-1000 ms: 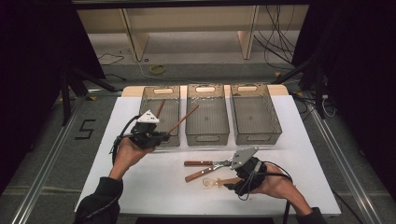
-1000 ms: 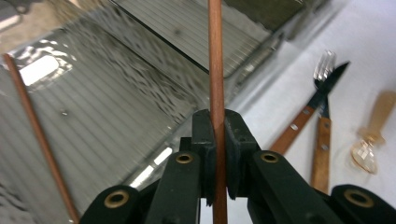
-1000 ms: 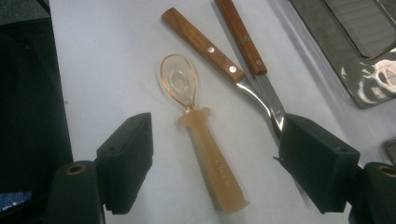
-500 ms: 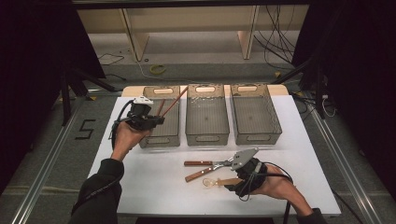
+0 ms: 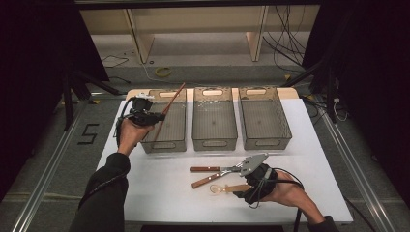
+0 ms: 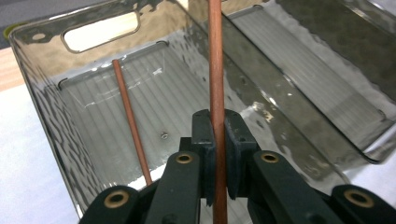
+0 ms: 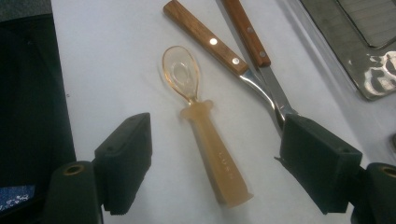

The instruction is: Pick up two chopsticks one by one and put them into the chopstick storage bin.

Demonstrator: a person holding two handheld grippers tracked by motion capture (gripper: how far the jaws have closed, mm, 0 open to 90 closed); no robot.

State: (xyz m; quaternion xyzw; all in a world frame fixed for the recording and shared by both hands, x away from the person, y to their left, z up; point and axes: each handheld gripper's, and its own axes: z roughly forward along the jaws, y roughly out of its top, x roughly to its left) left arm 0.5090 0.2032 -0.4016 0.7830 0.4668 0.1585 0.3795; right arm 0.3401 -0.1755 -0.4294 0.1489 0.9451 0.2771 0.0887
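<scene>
My left gripper (image 5: 153,117) is shut on a reddish-brown chopstick (image 5: 174,99) and holds it over the left clear bin (image 5: 167,145). In the left gripper view the chopstick (image 6: 216,56) runs up between the closed jaws of that gripper (image 6: 217,140). A second chopstick (image 6: 128,116) lies inside the bin (image 6: 46,107). My right gripper (image 5: 244,182) rests low on the table near its front. In the right gripper view it (image 7: 215,154) stands open, its jaws either side of a translucent amber spoon (image 7: 205,130) that lies on the white surface.
Two wooden-handled utensils (image 5: 205,169) (image 5: 205,181) lie crossed just left of the spoon (image 5: 227,188). A middle bin (image 5: 214,142) and a right bin (image 5: 265,144) stand beside the left one along the far edge.
My left hand has carried the chopstick away from me and to the left, to above the left bin. The right hand has stayed where it was.
</scene>
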